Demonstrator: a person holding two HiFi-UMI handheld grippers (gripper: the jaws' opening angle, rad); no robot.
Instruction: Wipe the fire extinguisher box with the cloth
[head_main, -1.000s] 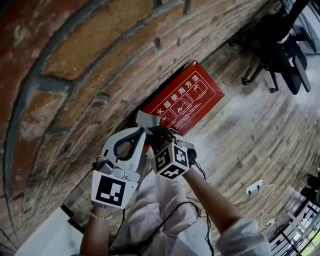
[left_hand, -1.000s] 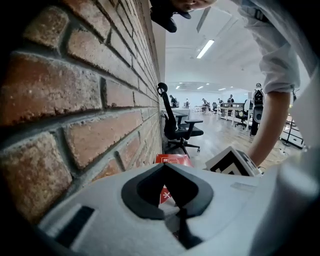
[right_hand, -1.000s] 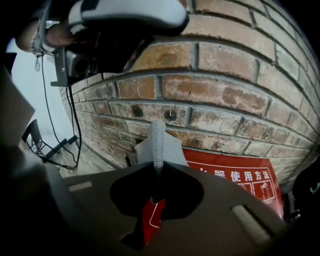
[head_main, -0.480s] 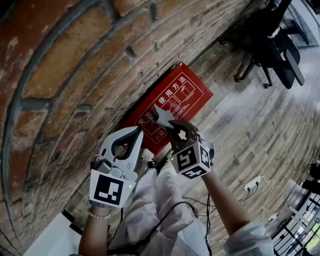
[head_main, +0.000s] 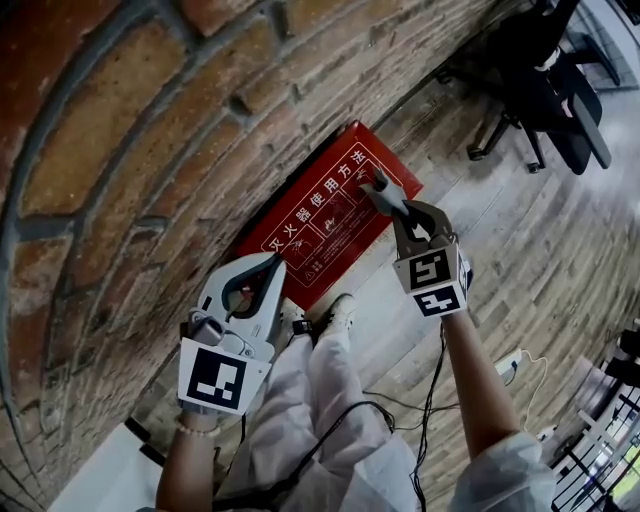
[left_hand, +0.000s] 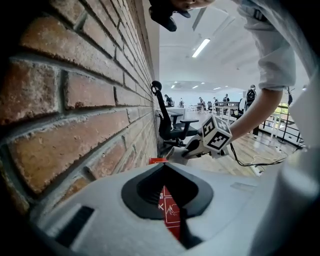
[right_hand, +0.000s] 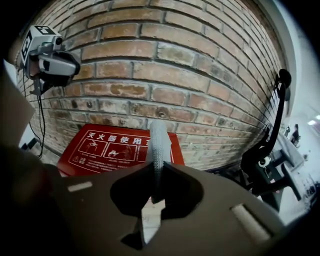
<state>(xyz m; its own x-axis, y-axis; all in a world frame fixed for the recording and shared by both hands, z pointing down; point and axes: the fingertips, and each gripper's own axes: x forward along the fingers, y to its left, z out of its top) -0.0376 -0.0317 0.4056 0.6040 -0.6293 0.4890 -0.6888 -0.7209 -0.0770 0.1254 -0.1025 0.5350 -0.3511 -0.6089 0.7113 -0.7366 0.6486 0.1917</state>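
Observation:
The red fire extinguisher box (head_main: 320, 215) lies on the wooden floor against the brick wall, its lid printed with white characters and diagrams. My right gripper (head_main: 397, 207) is shut on a grey cloth (head_main: 383, 188), which rests on the box's far right end. In the right gripper view the cloth (right_hand: 159, 142) sticks up between the jaws in front of the box (right_hand: 107, 147). My left gripper (head_main: 272, 263) hovers near the box's near left end, shut and holding nothing. A strip of the box (left_hand: 169, 212) shows through its finger loop.
The brick wall (head_main: 150, 150) runs along the left. A black office chair (head_main: 545, 85) stands on the floor beyond the box. A white power strip (head_main: 508, 373) with cable lies at the right. The person's shoes (head_main: 335, 312) are beside the box.
My right gripper has carried the cloth along the lid from the near left end to the far right end. The left gripper has hardly moved.

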